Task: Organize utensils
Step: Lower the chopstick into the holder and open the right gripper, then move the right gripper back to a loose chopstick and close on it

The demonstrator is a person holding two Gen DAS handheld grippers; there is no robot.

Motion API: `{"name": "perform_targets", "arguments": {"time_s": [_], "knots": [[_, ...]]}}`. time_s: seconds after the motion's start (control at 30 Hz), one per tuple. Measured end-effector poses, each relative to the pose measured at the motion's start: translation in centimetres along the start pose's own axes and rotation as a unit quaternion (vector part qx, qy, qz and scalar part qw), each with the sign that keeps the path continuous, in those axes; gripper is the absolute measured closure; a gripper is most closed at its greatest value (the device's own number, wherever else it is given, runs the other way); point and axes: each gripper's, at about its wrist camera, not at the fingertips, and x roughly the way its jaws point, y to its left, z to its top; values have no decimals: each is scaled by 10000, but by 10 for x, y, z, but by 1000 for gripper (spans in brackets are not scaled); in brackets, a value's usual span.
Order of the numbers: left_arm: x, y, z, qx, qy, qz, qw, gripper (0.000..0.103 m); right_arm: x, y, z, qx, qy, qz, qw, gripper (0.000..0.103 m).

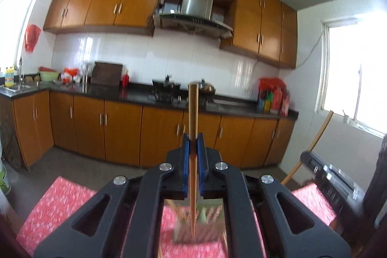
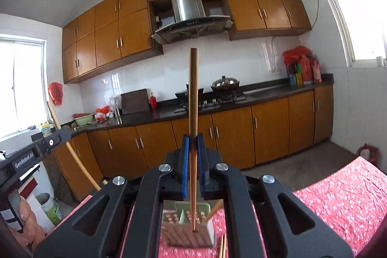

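My left gripper (image 1: pixel 193 137) is shut on a wooden chopstick (image 1: pixel 193 117) that stands upright, tip down over a square utensil holder (image 1: pixel 191 231), which is blurred. My right gripper (image 2: pixel 193 138) is shut on another wooden chopstick (image 2: pixel 193 100), also upright, with its tip in a hole of the perforated holder (image 2: pixel 191 236). One more chopstick (image 2: pixel 212 210) leans in that holder. Two loose chopsticks (image 2: pixel 223 246) lie on the red cloth beside it. The right gripper's chopstick shows at the right of the left wrist view (image 1: pixel 312 144).
The holder stands on a table with a red floral cloth (image 2: pixel 338 200). Behind are orange kitchen cabinets (image 2: pixel 232 134), a black counter with a stove and a pot (image 2: pixel 225 84), and a white bucket (image 2: pixel 52 209) on the floor at left.
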Motion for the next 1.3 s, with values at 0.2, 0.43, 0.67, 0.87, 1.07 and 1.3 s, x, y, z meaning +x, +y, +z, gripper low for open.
{"name": "perform_targets", "arguments": {"time_s": [0.2,0.43,0.67,0.87,1.07,1.3], "knots": [[44,-3,-6,-225,-178,225,9993,96,37,-5,-15,57,-11,-98,9999,95],[93,6,-42,-336,294,220,9988,96,65,-14,-44,140,481,-99,9987,95],[95,23,-58,-407,699,304,9963,80,55,-16,-45,162,682,-73,9975,84],[58,40,-51,-432,653,455,9959,73,25,-23,-32,158,542,-239,9981,72],[5,68,-75,-398,891,711,9927,65,-15,-39,-55,164,890,-529,9945,70],[-12,97,-163,-104,2014,859,9757,64,-4,-58,-155,268,2565,-574,9645,70]]}}
